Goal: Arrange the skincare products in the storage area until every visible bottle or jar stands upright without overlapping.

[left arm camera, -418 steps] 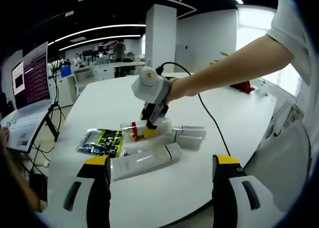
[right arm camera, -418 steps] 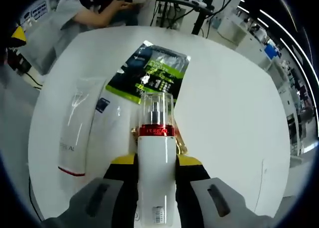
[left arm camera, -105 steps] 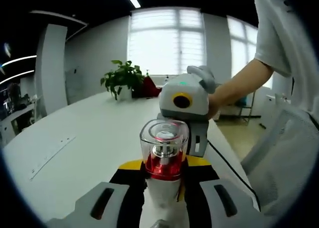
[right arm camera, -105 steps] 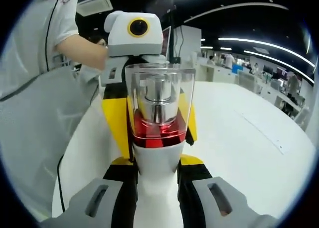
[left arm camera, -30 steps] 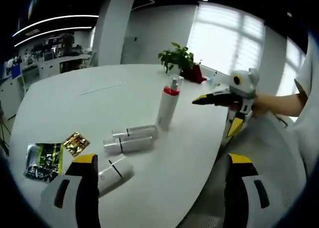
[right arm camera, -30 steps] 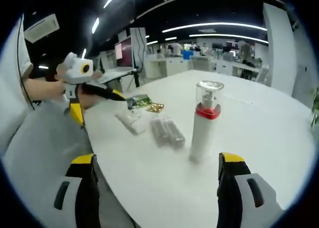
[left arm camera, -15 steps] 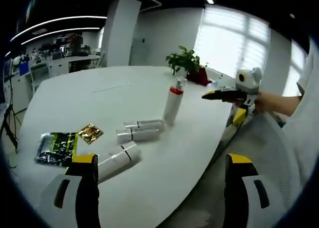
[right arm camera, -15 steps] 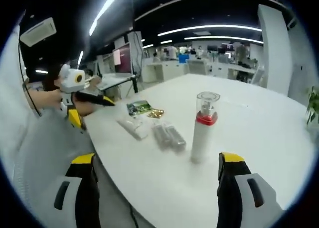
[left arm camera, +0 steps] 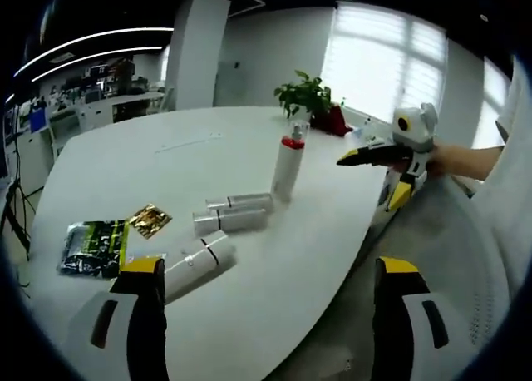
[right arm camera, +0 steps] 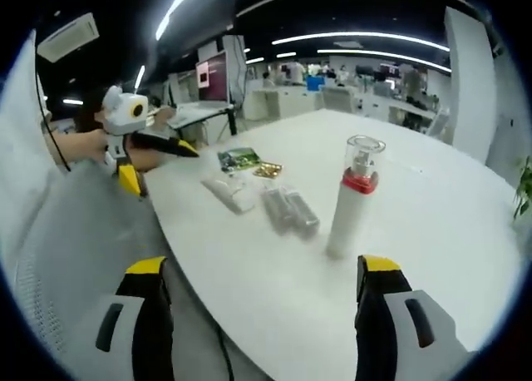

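Note:
A white pump bottle [left arm camera: 288, 163] [right arm camera: 353, 200] with a red collar and clear cap stands upright on the white table [left arm camera: 150, 156] [right arm camera: 432, 223]. Beside it two silver-capped bottles [left arm camera: 233, 213] [right arm camera: 288, 208] lie flat, side by side. A white tube [left arm camera: 196, 264] [right arm camera: 231, 192] also lies flat, nearer the table's edge. My left gripper [left arm camera: 270, 266] is open and empty, off the table edge. My right gripper [right arm camera: 259, 269] is open and empty too. Each gripper appears in the other's view, held in a hand: the right gripper [left arm camera: 389, 154], the left gripper [right arm camera: 137, 138].
A green packet [left arm camera: 96, 246] [right arm camera: 239, 158] and a gold sachet [left arm camera: 150, 220] [right arm camera: 268, 170] lie flat past the tube. A potted plant [left arm camera: 303, 94] stands at the table's far side. A monitor [right arm camera: 212, 77] is beyond the table. The person's clothes lie below both grippers.
The pump bottle, held between both grippers 3.5 s ago, now stands alone on the table. Both grippers have let go and drawn back beyond the table edge.

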A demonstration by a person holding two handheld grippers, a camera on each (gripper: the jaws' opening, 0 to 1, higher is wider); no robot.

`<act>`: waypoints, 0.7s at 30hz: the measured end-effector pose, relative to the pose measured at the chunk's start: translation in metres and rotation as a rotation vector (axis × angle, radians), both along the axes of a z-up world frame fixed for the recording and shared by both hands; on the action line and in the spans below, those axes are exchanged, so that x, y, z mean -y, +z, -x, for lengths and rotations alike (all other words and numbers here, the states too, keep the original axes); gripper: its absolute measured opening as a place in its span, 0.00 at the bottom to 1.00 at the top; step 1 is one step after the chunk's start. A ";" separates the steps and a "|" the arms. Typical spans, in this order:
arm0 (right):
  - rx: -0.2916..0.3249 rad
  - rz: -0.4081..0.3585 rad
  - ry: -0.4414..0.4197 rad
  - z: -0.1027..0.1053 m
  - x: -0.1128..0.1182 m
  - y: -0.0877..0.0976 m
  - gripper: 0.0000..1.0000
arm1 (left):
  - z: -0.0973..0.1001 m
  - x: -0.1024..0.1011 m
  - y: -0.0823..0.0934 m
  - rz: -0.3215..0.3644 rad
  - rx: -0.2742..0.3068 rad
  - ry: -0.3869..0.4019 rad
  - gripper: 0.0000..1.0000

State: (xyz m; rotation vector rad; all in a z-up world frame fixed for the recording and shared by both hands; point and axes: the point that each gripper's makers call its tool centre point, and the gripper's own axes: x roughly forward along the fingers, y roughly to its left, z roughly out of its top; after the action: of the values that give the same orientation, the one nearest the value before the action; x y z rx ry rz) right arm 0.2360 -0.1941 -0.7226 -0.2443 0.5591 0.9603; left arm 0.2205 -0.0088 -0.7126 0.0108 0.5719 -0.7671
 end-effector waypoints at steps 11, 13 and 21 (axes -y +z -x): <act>-0.043 0.107 0.100 -0.015 -0.021 -0.009 0.72 | -0.002 -0.003 -0.001 -0.012 0.016 -0.001 0.97; -0.027 0.128 0.124 -0.021 -0.030 -0.010 0.69 | -0.002 -0.005 -0.003 -0.028 0.016 -0.004 0.97; -0.045 0.199 0.233 -0.038 -0.067 -0.020 0.61 | -0.005 -0.013 -0.006 -0.017 0.011 0.021 0.97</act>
State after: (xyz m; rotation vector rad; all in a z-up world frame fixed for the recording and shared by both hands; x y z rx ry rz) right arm 0.2744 -0.1267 -0.7428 -0.4747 0.6782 1.1388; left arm 0.2257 0.0041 -0.7184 0.0250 0.5677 -0.7416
